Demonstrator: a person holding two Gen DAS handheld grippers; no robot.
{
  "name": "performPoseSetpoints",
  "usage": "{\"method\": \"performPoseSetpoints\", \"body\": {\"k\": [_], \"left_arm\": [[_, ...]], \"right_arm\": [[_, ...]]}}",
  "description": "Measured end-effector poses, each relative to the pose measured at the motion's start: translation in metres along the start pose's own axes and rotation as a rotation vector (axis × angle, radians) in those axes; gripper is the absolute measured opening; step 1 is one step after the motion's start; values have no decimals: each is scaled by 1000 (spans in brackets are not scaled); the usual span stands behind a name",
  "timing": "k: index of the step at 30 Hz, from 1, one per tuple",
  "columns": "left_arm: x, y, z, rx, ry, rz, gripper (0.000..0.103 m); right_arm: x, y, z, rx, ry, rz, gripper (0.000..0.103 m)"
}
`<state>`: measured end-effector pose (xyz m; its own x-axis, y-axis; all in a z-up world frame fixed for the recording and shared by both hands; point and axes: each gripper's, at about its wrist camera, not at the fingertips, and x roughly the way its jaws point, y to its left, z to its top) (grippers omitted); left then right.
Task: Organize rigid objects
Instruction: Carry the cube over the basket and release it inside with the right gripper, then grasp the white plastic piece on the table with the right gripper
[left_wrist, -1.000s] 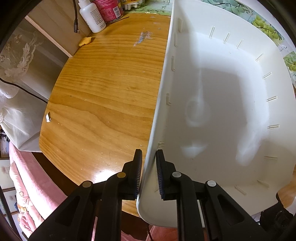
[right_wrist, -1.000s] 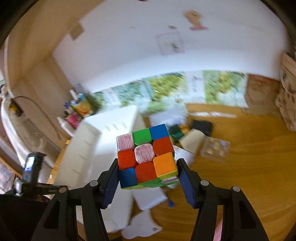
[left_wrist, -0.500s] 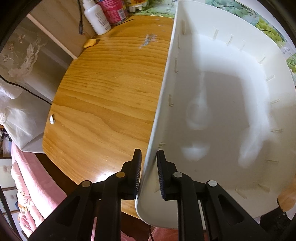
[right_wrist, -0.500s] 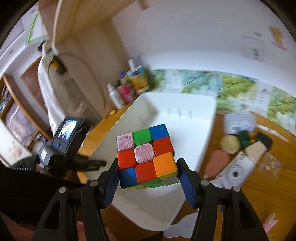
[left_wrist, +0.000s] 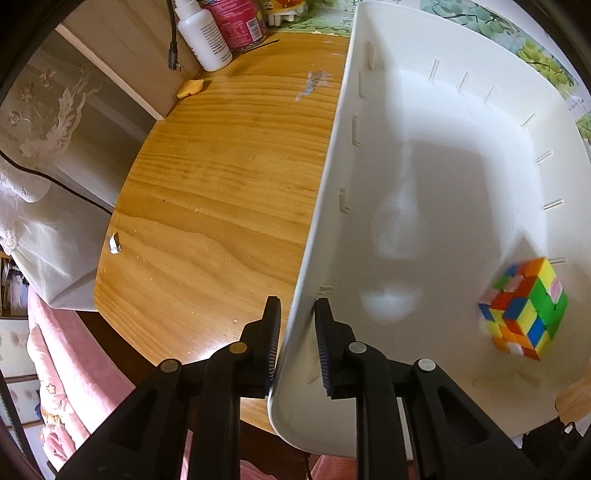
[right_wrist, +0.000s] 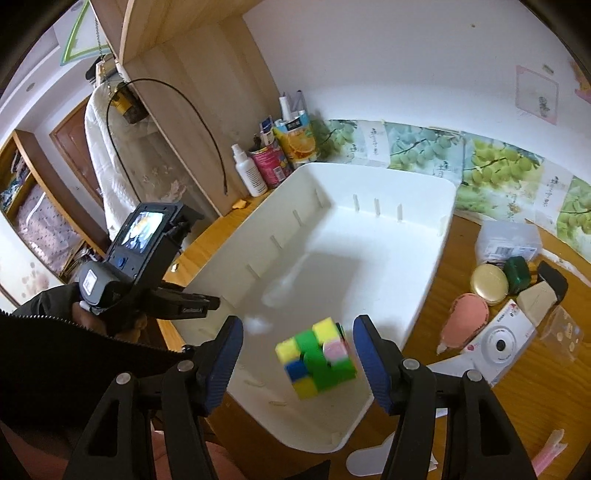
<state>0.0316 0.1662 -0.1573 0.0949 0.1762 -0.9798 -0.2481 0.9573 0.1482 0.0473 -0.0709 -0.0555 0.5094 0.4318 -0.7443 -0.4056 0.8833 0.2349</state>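
One puzzle cube (right_wrist: 317, 357) is the thing in hand, and it sits blurred in the lower middle of the right wrist view, between the fingers of the right gripper (right_wrist: 298, 363) but touching neither pad. Those fingers are opening, with clear gaps on both sides, so the cube looks released and tumbling into the white bin (right_wrist: 436, 258). From the left wrist view the cube (left_wrist: 522, 308) shows at the lower right, tilted on a corner near the bin's wall.

Its hard plastic faces look stiff and light, fairly slick, and unlikely to break in a short drop, though it may bounce or roll. Two opposite flat faces, squarely between the pads, would give the best hold; a grip across corners would likely slip.

At the bottom centre of the left wrist view the left gripper (left_wrist: 297, 345) has its fingers nearly shut on the bin's (left_wrist: 332, 166) thin side wall, one pad outside and one inside, steadying it on the wooden surface (left_wrist: 221, 184). More things, a small white camera (right_wrist: 496, 349) among them, wait on the surface at right.
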Motion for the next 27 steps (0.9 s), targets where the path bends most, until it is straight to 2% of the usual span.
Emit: {"method": "performPoseSetpoints", "body": {"k": [11,13,15,24,27], "left_arm": [[-4,-5,-1,70,-62,14,20],[-3,-5,0,84,-69,16,20],[-4,-6,1,93,-74,16,20],[-5,-10,5,136,-74,29,20],[-4,-10,5,143,-73,27,20]], "right_arm": [[-30,-31,-39,29,-76,-210,73],[-35,-37,-48,42,-87,-236,78],[-42,-44,-62,41,-105,-245,79],[-41,-55,-107,33,-49,-317,79],[-31,-49,-118,13,-22,-308,79]]}}
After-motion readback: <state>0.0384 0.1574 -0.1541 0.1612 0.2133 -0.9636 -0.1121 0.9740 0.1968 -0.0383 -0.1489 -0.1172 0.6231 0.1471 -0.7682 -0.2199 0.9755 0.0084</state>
